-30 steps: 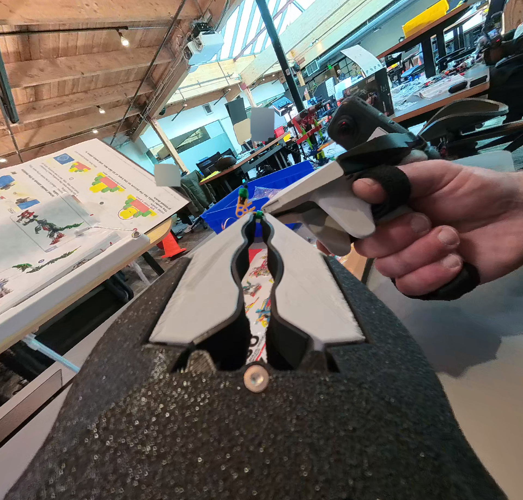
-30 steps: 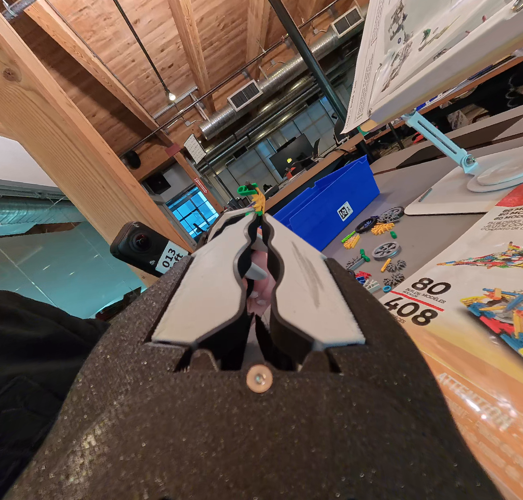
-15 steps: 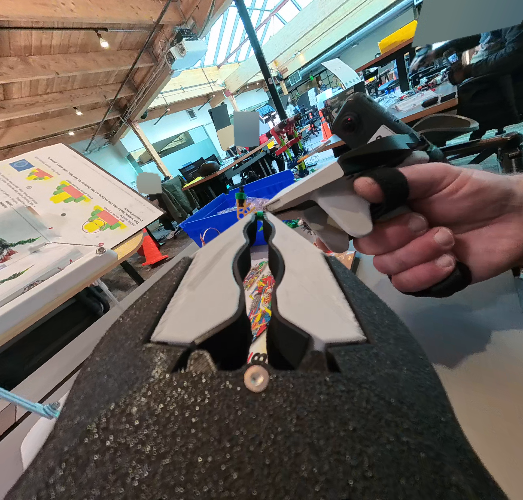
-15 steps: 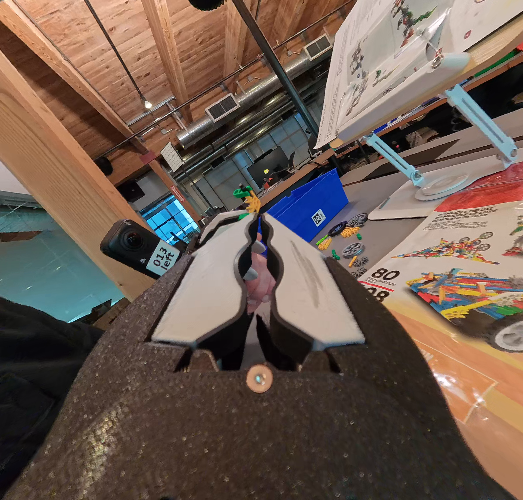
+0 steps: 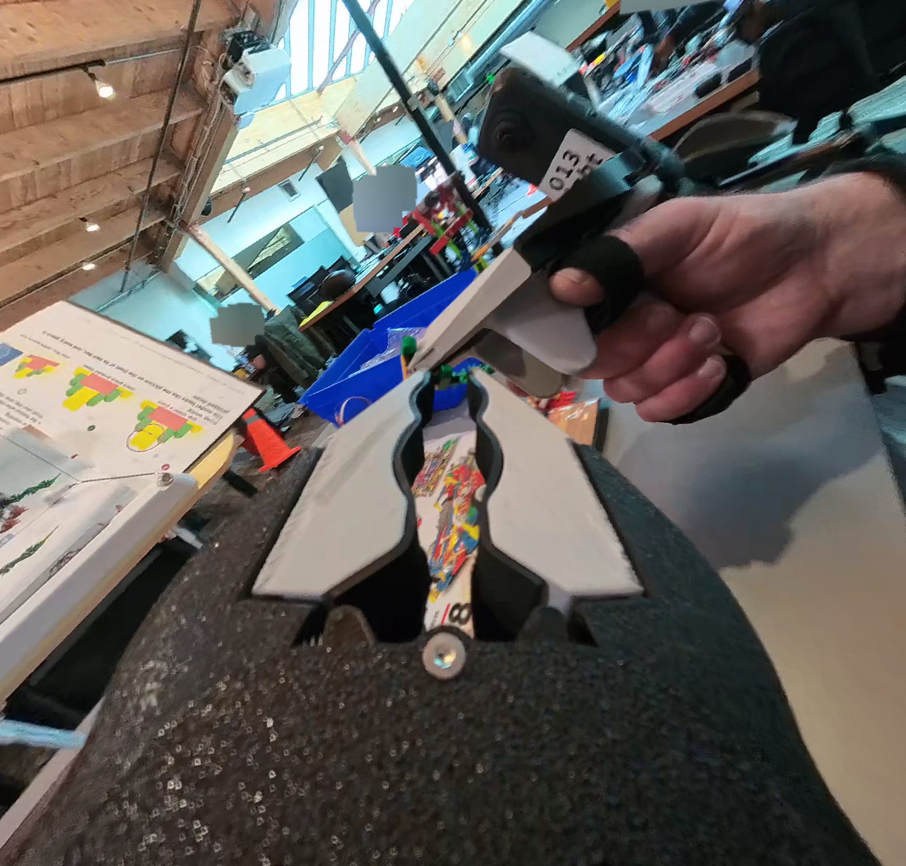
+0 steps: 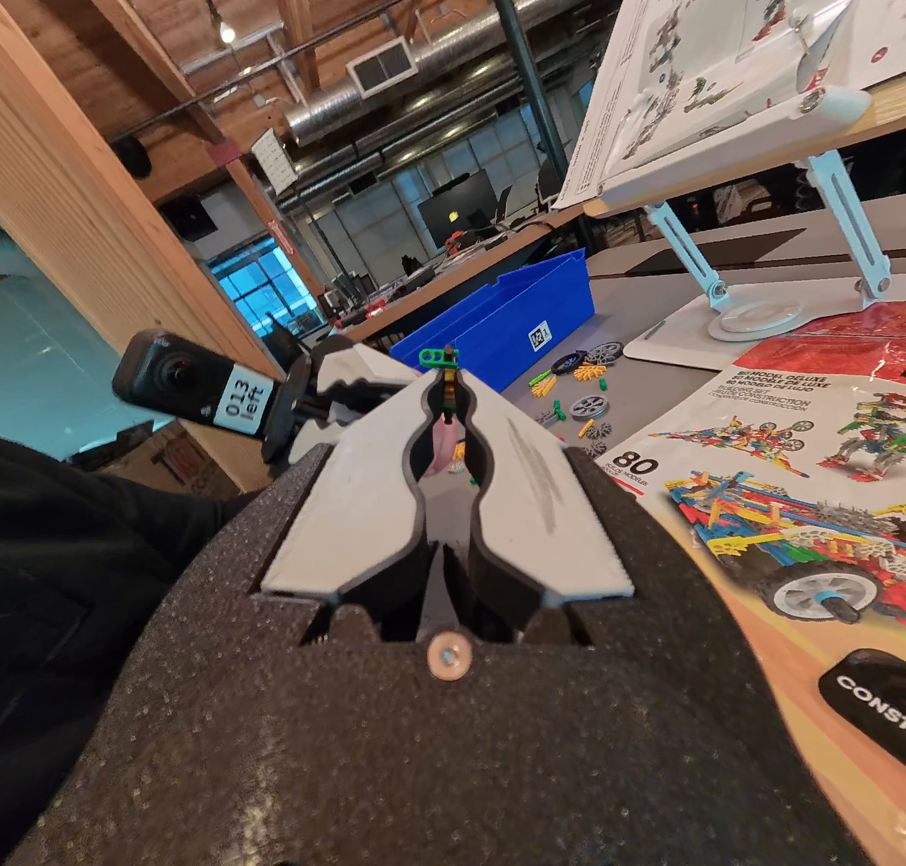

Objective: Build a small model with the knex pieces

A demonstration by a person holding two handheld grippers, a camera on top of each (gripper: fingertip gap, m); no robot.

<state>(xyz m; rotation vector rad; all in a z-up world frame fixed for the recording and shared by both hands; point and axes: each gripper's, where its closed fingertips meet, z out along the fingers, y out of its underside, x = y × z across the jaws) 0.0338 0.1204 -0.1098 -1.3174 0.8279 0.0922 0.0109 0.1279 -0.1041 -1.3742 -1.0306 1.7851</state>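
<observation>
1. Left wrist view: we see our left gripper w/ its tips spread a little apart, a small green piece sitting in the gap. Cannot tell whether the tips touch it.
2. Same view: right gripper comes in from the right, held by a hand, tips pressed together on a small green-and-yellow rod piece, just beside our left tips.
3. Right wrist view: right gripper pinches the green-and-yellow rod piece; a green clip end sticks out past the tips. Left gripper's fingers and its black camera lie just left of it.
4. Containers: blue bin stands on the grey table beyond the tips, a square sticker on its side wall. From the left view the blue bin shows clear plastic inside; contents otherwise not readable.
5. Loose parts (grey wheels, yellow connectors, green rods) lie on the table just in front of the bin, outside it.
6. Printed construction-set box sheet lies flat to the right; white book stand holds an instruction page above it.
</observation>
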